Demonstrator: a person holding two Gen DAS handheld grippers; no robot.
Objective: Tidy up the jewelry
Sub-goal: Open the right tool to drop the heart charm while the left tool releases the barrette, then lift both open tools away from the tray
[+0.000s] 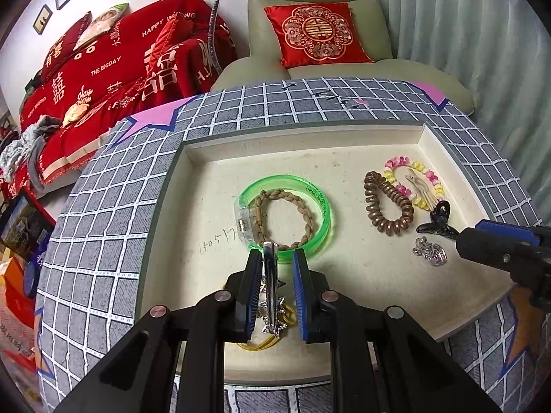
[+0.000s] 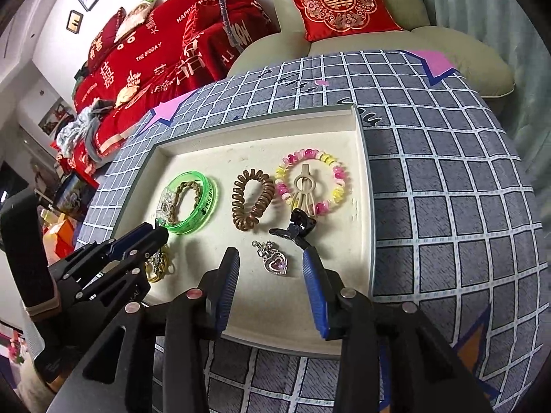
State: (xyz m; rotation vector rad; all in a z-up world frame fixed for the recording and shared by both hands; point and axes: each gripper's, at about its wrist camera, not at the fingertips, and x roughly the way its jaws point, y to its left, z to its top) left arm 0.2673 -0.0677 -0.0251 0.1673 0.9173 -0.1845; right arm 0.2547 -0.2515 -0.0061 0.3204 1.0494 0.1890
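Note:
A cream tray point(image 1: 213, 206) point(image 2: 360, 179) holds jewelry. My left gripper point(image 1: 275, 258) straddles a silver star hair clip point(image 1: 272, 296) that lies over a yellow elastic point(image 1: 261, 344); its jaws stand apart and do not press the clip. Just beyond lies a green bangle point(image 1: 318, 199) with a braided tan band point(image 1: 303, 206) inside. My right gripper point(image 2: 270, 258) is open around a heart pendant point(image 2: 275, 261), with a black claw clip point(image 2: 296, 229) at its right fingertip. Behind it lie a brown spiral tie point(image 2: 253, 199) and a pink-yellow bead bracelet point(image 2: 339, 179) around a beige clip point(image 2: 304, 189).
The tray sits on a grey grid-patterned cloth point(image 2: 447, 189) over a round table. A green armchair with a red cushion point(image 1: 316, 31) and a sofa with red bedding point(image 1: 113, 65) stand behind. My right gripper point(image 1: 499, 244) enters the left wrist view from the right.

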